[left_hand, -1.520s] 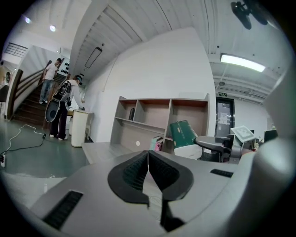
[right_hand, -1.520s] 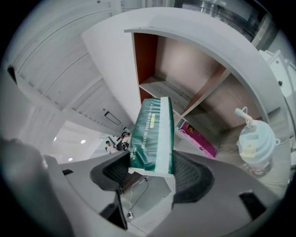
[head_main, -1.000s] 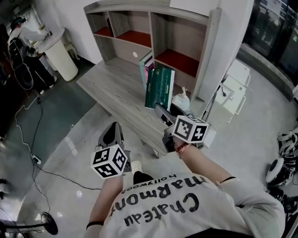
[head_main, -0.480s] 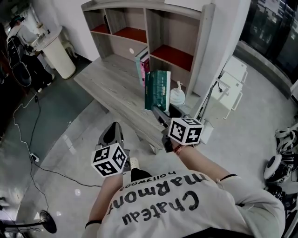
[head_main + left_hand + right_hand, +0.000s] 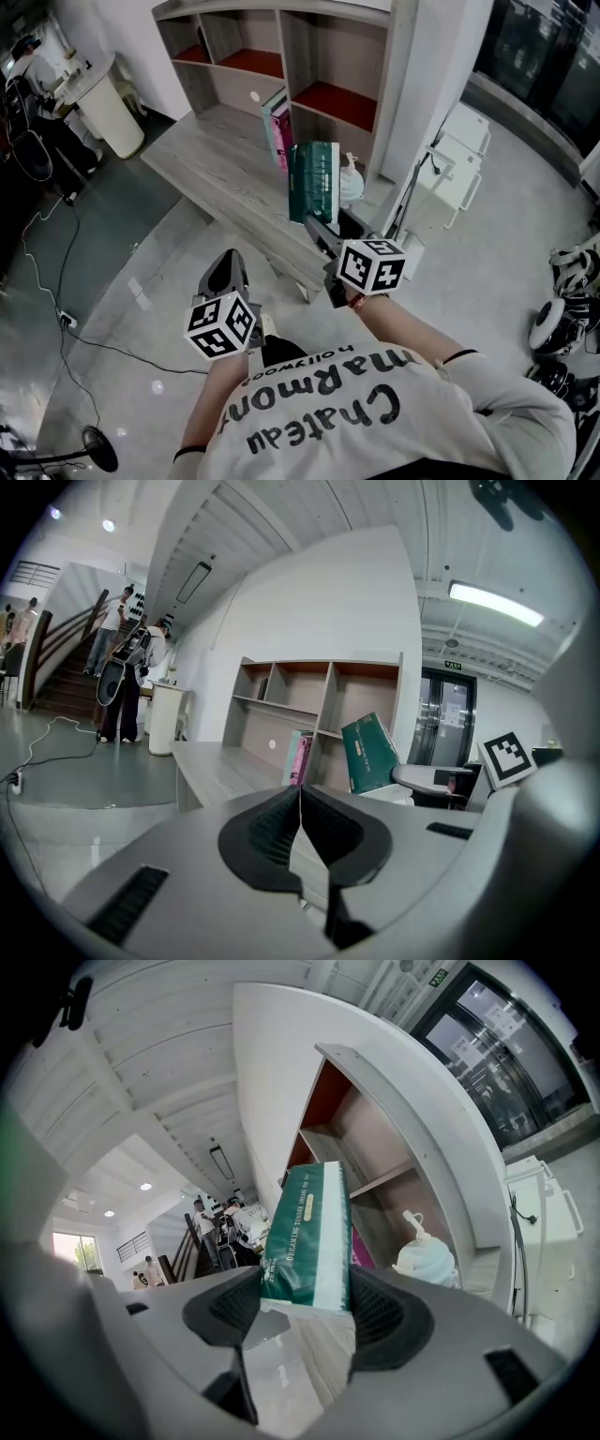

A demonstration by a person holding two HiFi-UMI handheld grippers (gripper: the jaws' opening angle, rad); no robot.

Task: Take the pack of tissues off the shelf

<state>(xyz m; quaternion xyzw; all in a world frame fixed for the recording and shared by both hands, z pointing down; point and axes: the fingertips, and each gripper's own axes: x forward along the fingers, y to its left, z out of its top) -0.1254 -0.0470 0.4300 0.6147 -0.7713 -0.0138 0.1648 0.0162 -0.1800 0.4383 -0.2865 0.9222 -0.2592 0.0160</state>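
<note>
Whereas a second ago the pack of tissues stood close beside the books on the shelf, we now find it drawn away from them and toward the person, with a clear gap opened between pack and books. We record the right gripper clamped on the lower end of the pack, one pad on each broad face, the pack standing upright out of the jaws. From the head view it appears to hang clear of the grey board near its front edge. We judge the removal to be nearly accomplished; what remains is to carry the pack fully past that edge.

We note the left gripper low and well apart from the shelf, its jaws pressed together with nothing between them.

As to containers: the upper compartments with red floors show nothing in them that we can make out. The books stand upright on the board below, and a white bag-like object sits just beyond the pack. A white bin stands off to the left; its contents cannot be seen.
</note>
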